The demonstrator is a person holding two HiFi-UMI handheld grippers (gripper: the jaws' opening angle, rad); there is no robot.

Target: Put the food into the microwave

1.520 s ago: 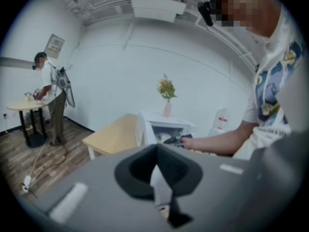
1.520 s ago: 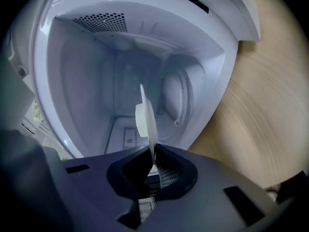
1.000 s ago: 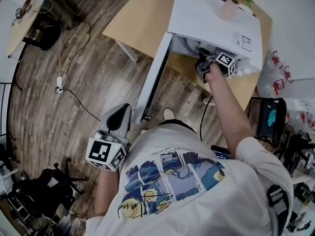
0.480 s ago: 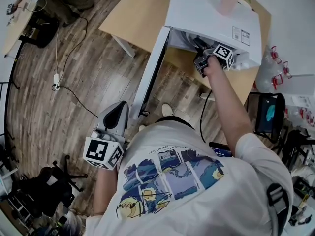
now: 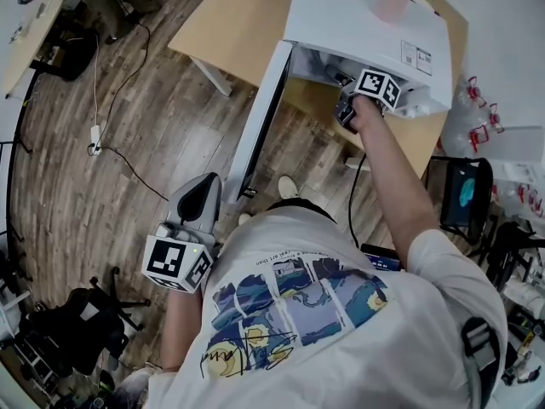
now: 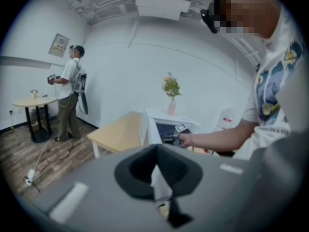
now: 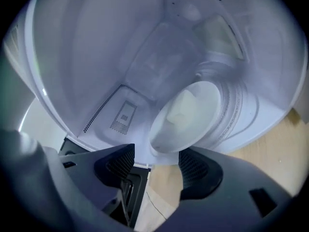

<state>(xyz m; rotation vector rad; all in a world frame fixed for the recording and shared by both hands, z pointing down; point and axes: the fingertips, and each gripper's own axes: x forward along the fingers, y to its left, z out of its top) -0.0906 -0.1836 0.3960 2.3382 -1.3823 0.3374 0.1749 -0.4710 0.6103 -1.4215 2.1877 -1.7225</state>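
The white microwave (image 5: 366, 24) stands on a wooden table with its door (image 5: 260, 126) swung open. My right gripper (image 5: 345, 100) reaches into its mouth. In the right gripper view a white bowl (image 7: 193, 124) with pale food (image 7: 186, 108) rests on the glass turntable (image 7: 236, 105) inside the cavity. The right gripper (image 7: 154, 166) is opening its jaws; the bowl's near rim lies between them and the pads stand clear of it. My left gripper (image 5: 200, 198) hangs low beside the person's hip, over the floor. It (image 6: 158, 178) looks shut and holds nothing.
A pink vase with a plant (image 5: 393, 2) stands on top of the microwave. The wooden table (image 5: 230, 32) reaches left of the open door. Cables (image 5: 128, 160) run over the wood floor. Another person (image 6: 72, 91) stands by a round table (image 6: 31, 103) far left.
The right gripper has rolled at the microwave's mouth, so its marker cube now faces up, and it sits slightly higher in the picture. The left gripper has stayed put.
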